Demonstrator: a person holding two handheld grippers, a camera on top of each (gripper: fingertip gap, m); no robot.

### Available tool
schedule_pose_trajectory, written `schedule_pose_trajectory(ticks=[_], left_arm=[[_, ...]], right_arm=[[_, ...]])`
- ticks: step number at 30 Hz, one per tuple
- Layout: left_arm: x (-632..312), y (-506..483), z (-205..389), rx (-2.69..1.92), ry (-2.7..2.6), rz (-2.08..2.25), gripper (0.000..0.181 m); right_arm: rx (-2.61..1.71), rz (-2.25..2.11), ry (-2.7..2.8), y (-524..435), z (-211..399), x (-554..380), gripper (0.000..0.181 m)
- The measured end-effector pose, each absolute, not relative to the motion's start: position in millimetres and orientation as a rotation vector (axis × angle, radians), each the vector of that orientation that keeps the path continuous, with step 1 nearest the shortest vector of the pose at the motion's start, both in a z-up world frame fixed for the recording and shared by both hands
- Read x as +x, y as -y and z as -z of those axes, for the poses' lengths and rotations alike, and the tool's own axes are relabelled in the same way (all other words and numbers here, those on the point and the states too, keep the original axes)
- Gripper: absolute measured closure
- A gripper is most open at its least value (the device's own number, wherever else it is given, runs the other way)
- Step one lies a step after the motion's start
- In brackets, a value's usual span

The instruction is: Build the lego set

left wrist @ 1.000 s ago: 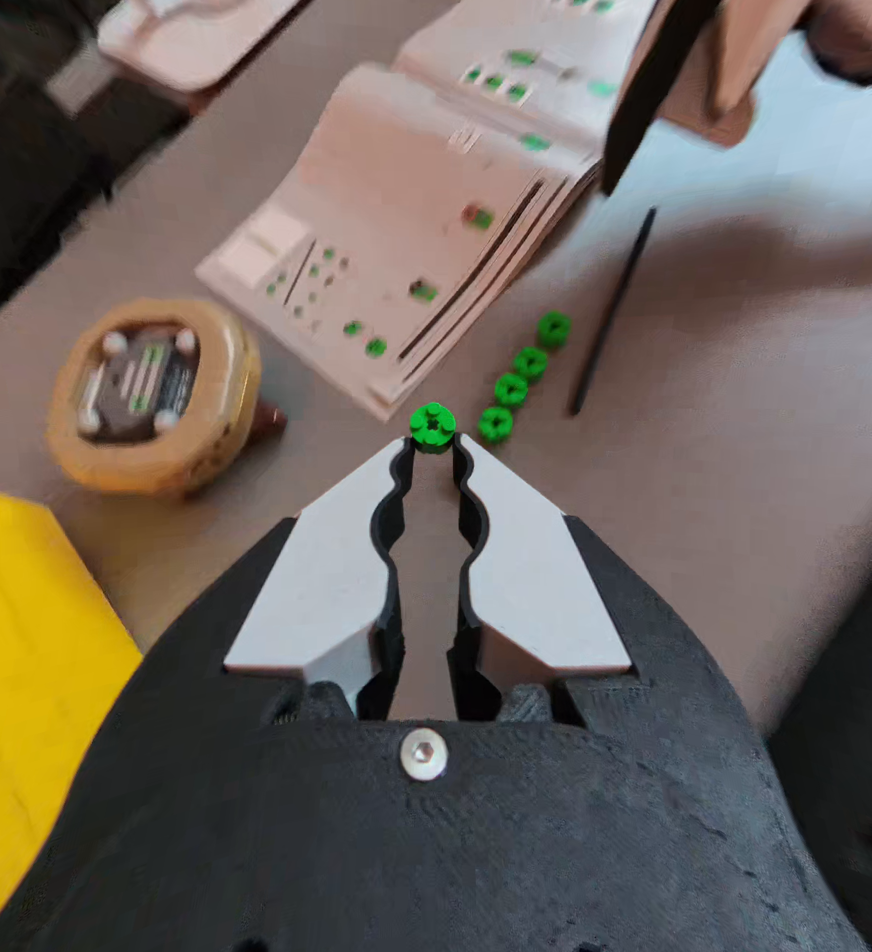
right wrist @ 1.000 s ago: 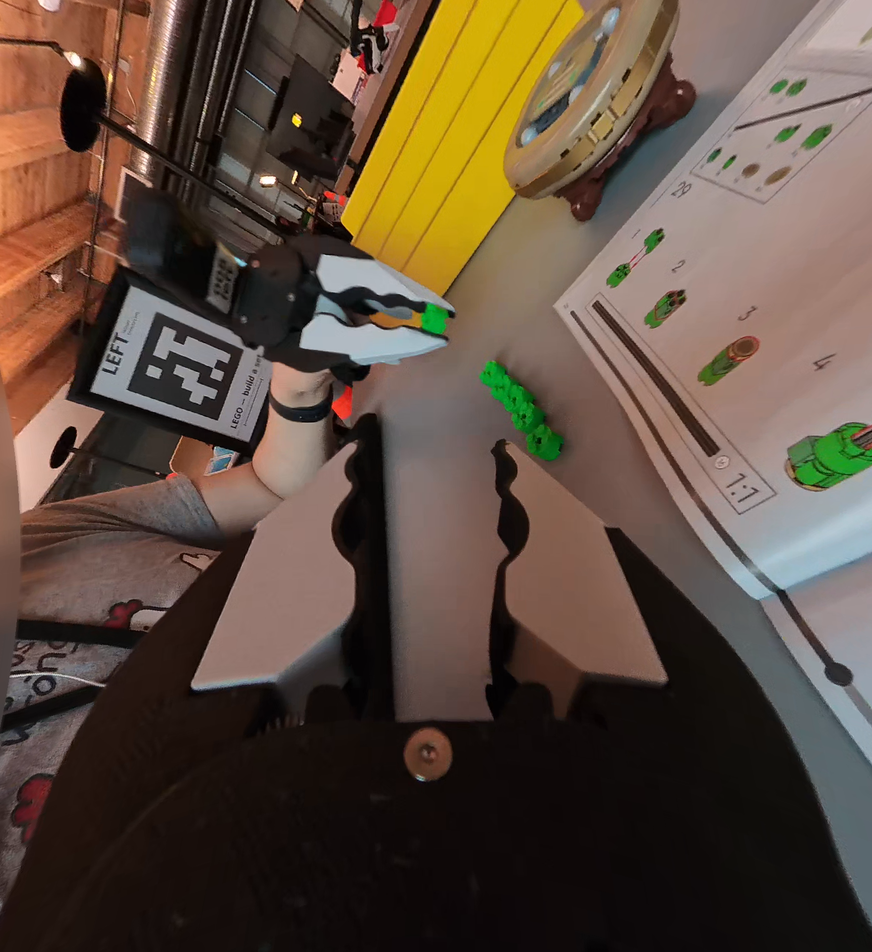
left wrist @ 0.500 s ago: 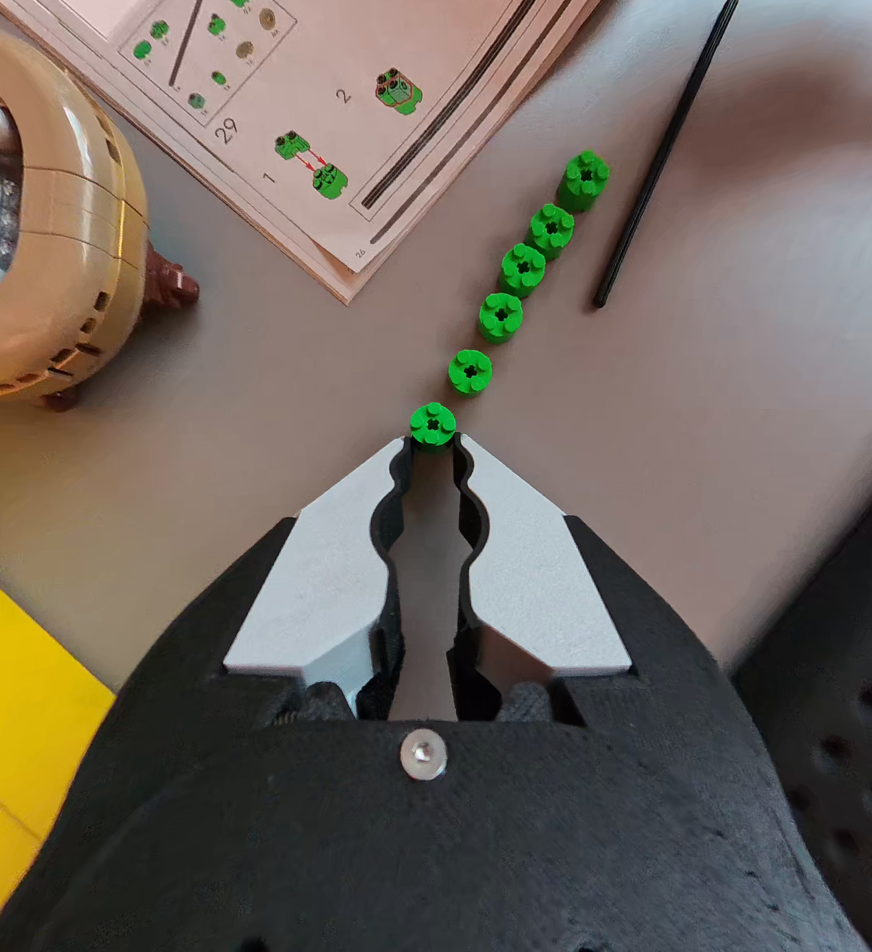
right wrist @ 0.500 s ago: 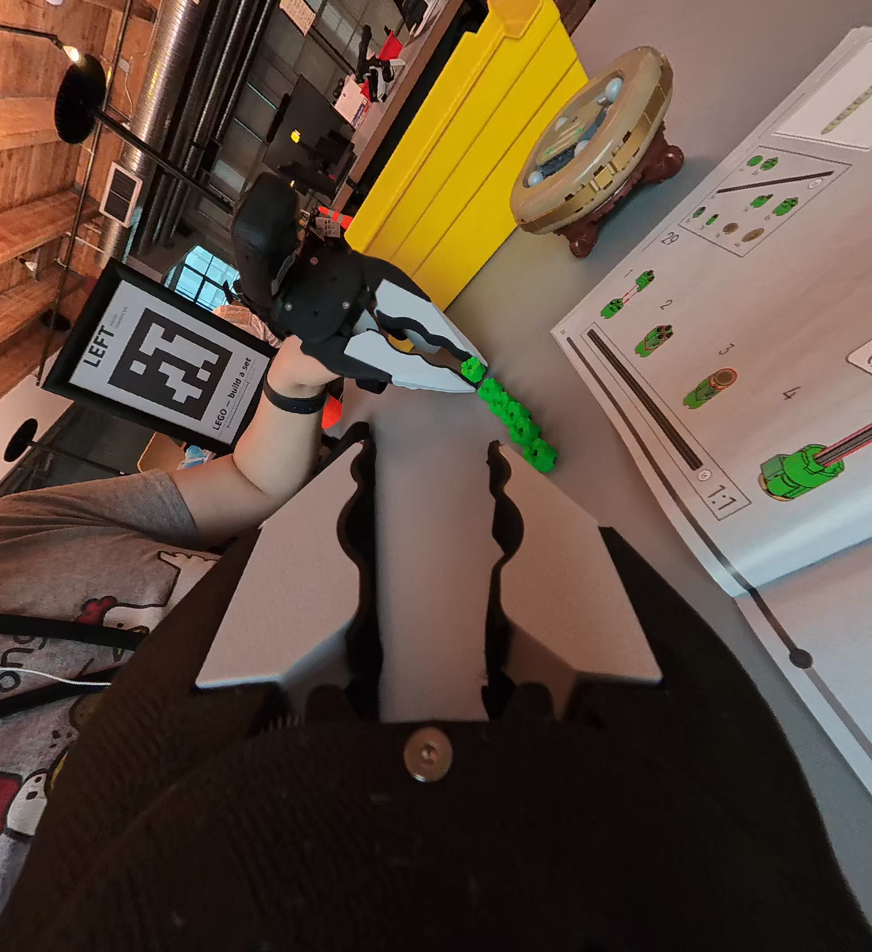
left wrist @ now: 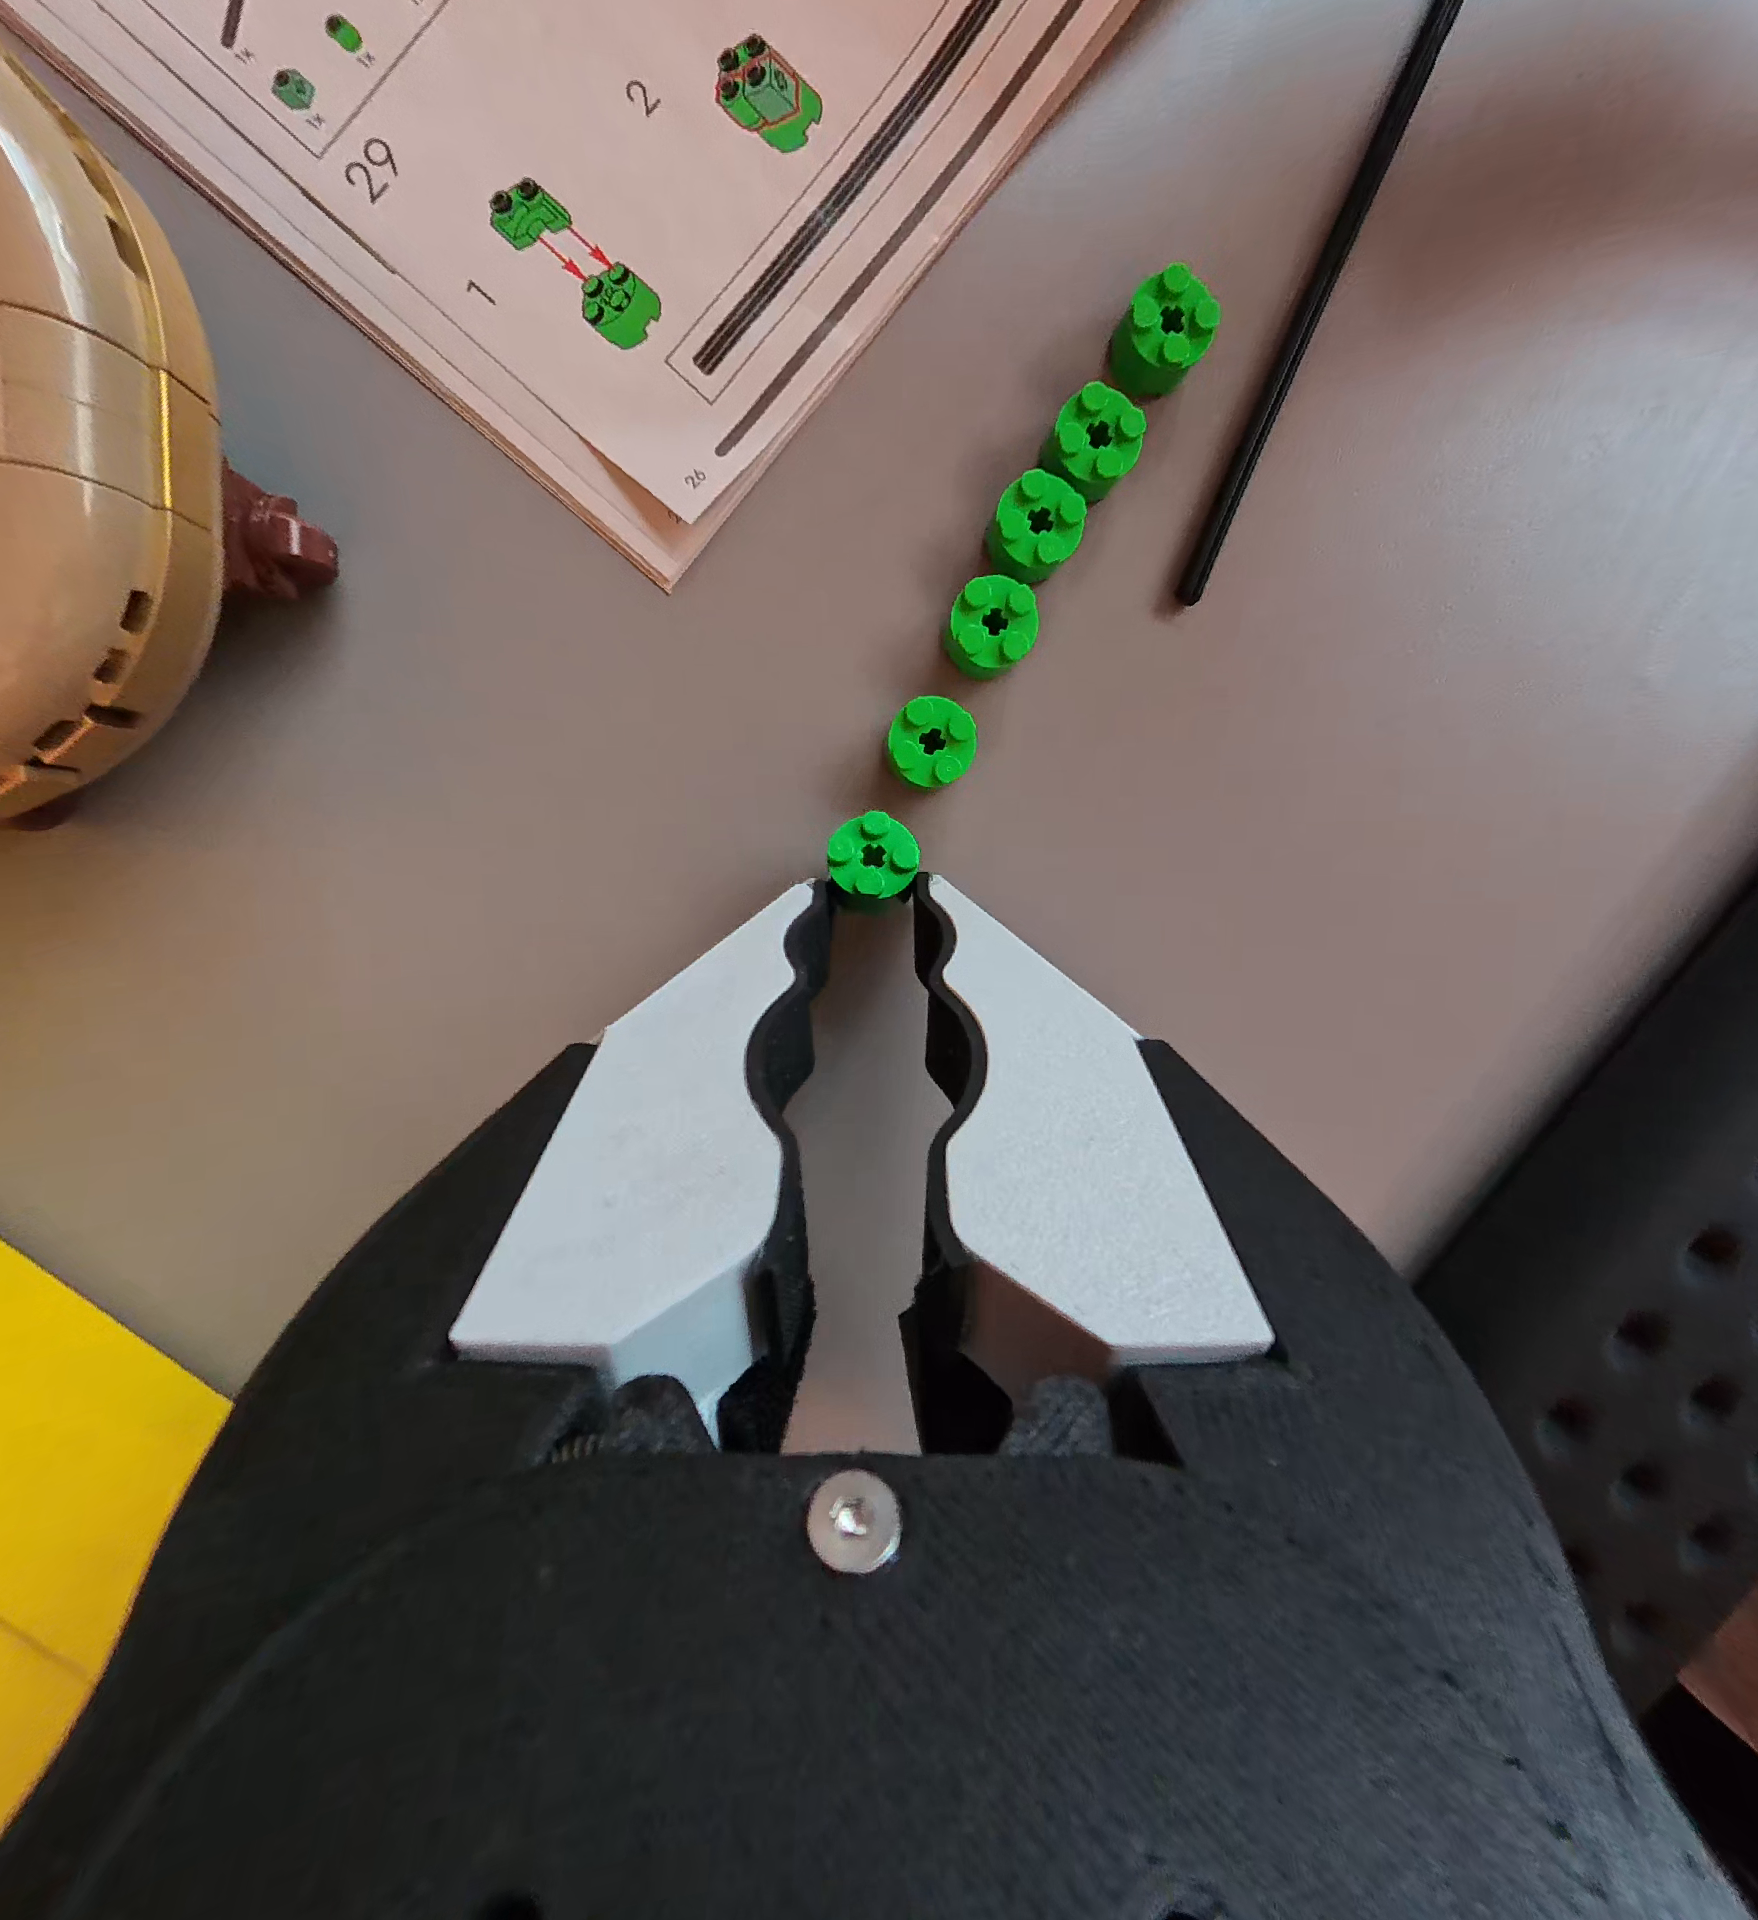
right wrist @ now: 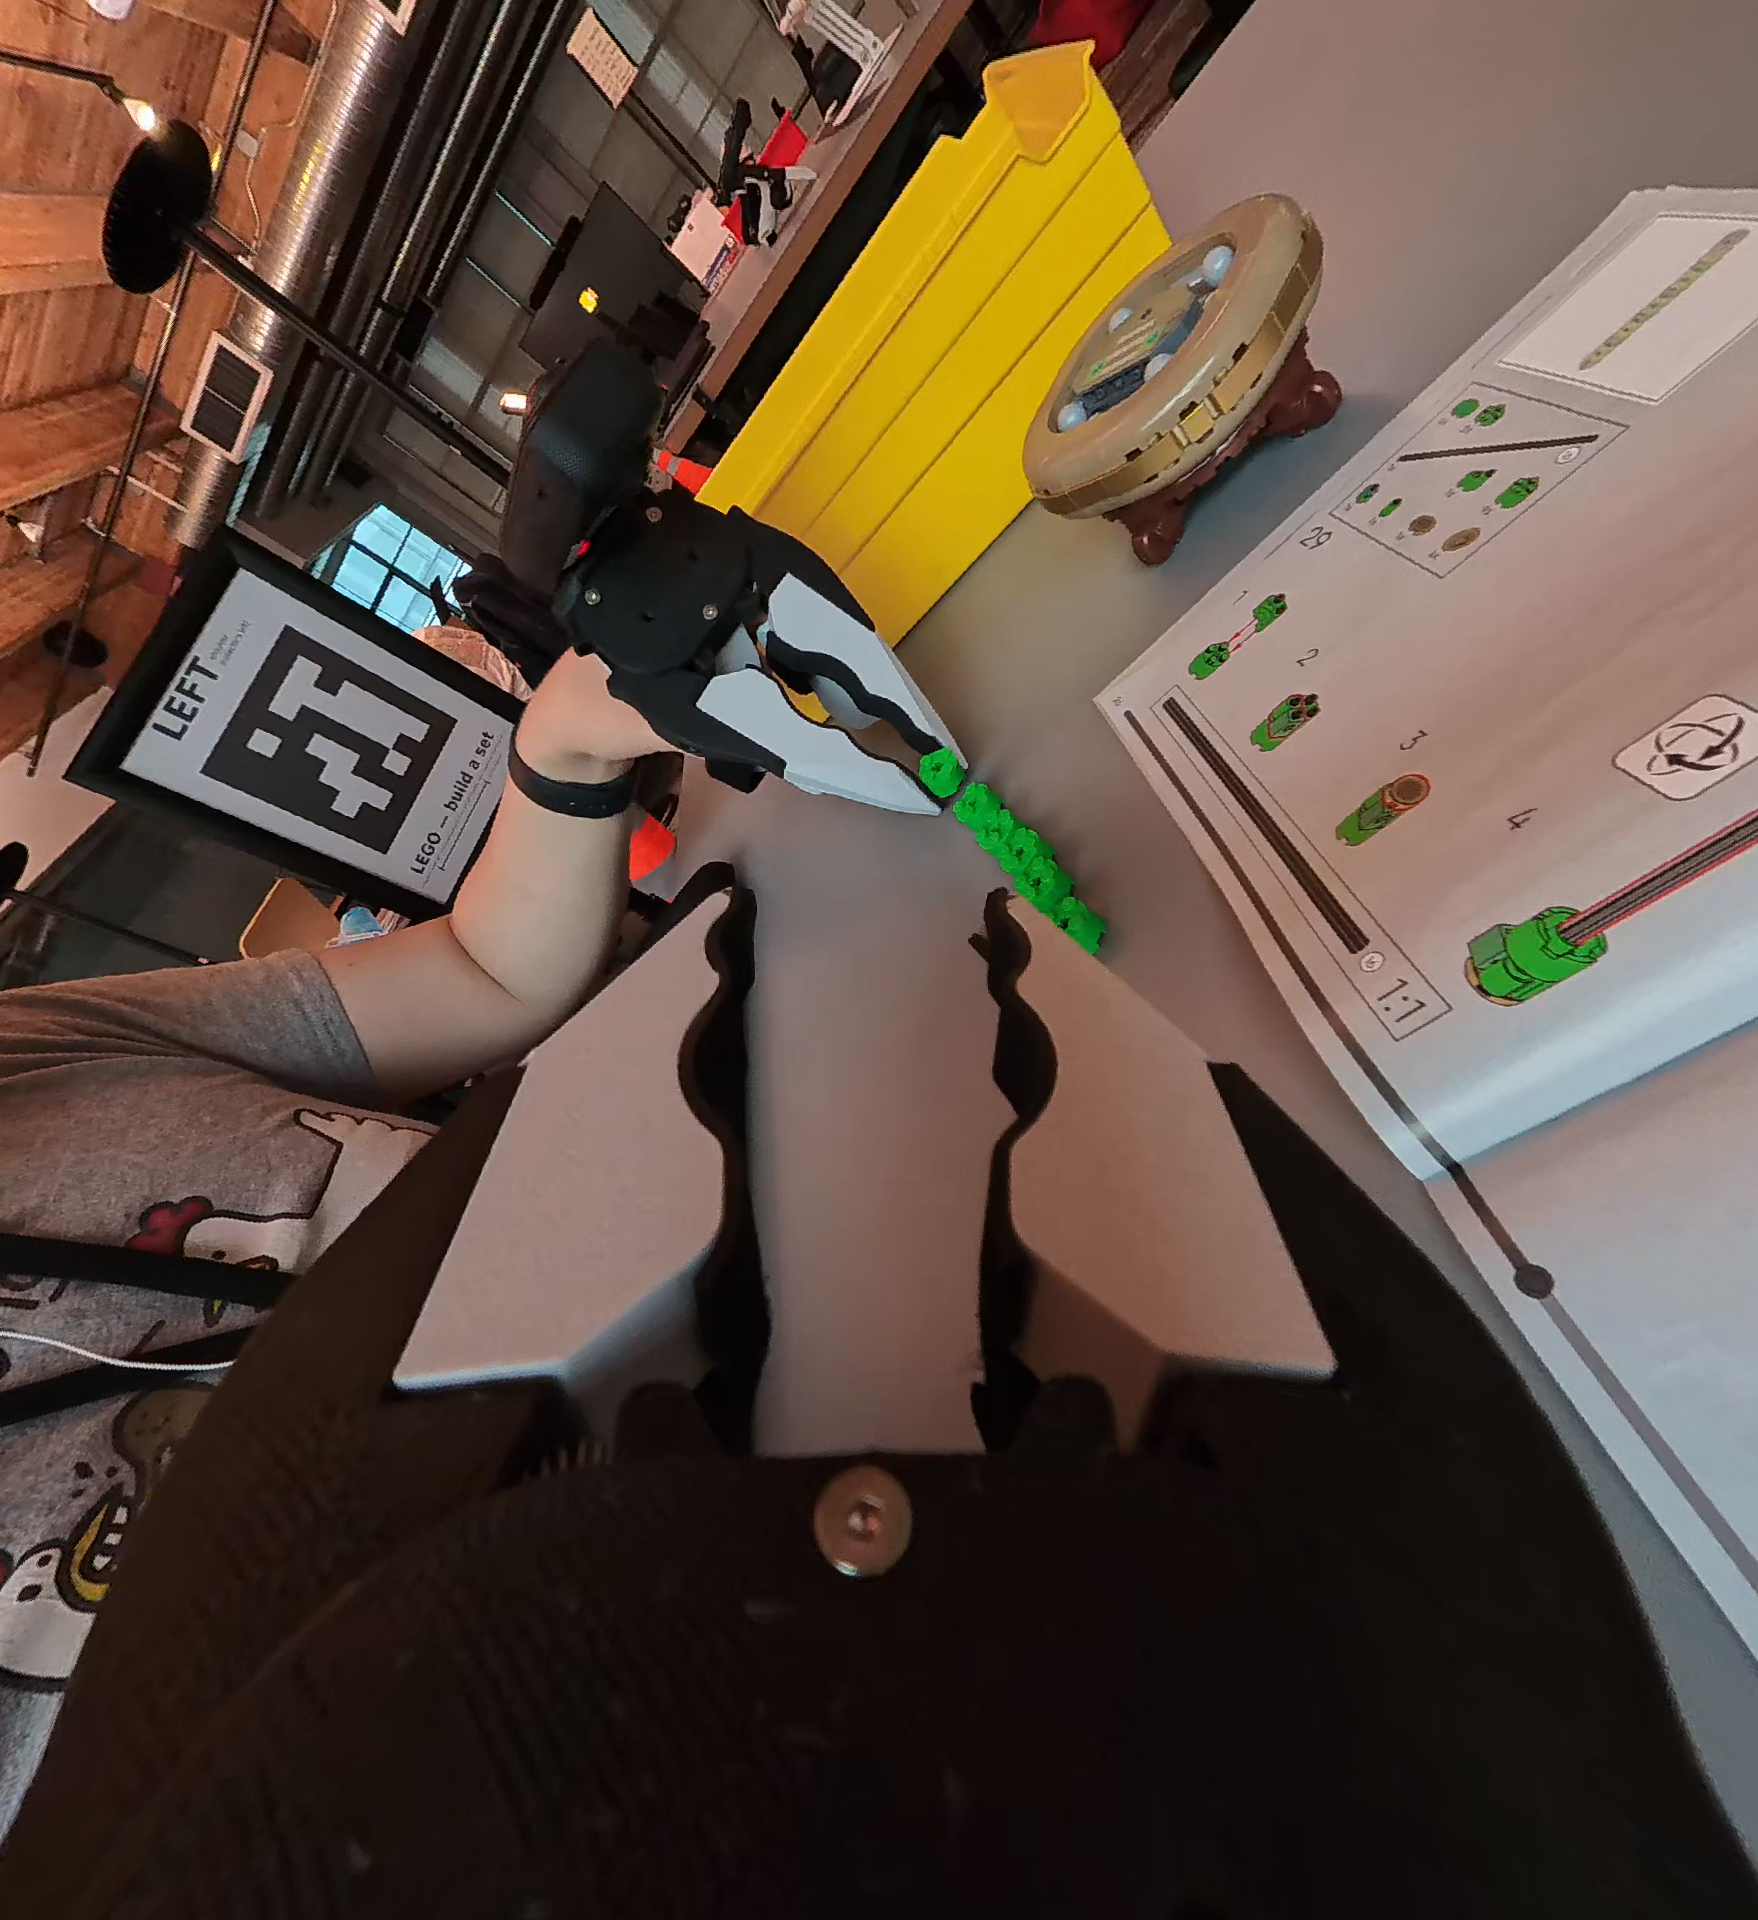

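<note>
A: Where did the held part sit relative to the others?

B: The left gripper (left wrist: 873, 883) was clamped on a round green brick (left wrist: 873, 854), studs facing the camera, pinched at the very fingertips. Ahead of it, a row of five green bricks (left wrist: 1039, 516) ran away toward the far right across the counter (left wrist: 1477, 831). The nearest brick in the row (left wrist: 932, 742) lay just beyond the held one, slightly right of the gripper's line, apart from it.

A: Was the held brick resting on the counter?

B: That could not be confirmed from the left wrist view. In the right wrist view, the brick appeared low, just at the near end of the row, with the gripper angled down toward the surface.

A: And the right gripper?

B: The right gripper (right wrist: 870, 914) stood open and empty, well back from the row, its fingers pointing along the counter. The left was plainly the nearer.

A: Other parts?

B: A thin black rod (left wrist: 1311, 301) lay right of the row, roughly parallel to it. The instruction booklet (left wrist: 584, 239) lay far left, and a tan round model (left wrist: 44, 468) at the left edge.

A: Judgement?

B: The next move likely depended on continuing the row's line, or aligning the studs over the nearest brick.
</note>
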State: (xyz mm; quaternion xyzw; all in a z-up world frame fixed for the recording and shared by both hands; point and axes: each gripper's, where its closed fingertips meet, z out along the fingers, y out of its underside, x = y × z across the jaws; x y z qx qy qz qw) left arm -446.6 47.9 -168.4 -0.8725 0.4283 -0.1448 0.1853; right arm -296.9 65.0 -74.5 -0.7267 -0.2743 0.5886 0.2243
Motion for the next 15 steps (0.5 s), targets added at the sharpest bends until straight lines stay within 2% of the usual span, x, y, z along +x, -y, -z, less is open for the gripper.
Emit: schedule_pose_trajectory(ticks=[1, 15], left_arm=[[-446.7, -47.6, 168.4, -2.459, -1.213, 0.404, 0.168], [-452.9, -44.5, 164.7, -2.481, -1.213, 0.333, 0.167]], right_arm=[[-2.005, -1.624, 0.756, -65.2, 74.7, -296.9, 0.137], [-2.009, -1.616, 0.761, -65.2, 75.7, -295.8, 0.137]])
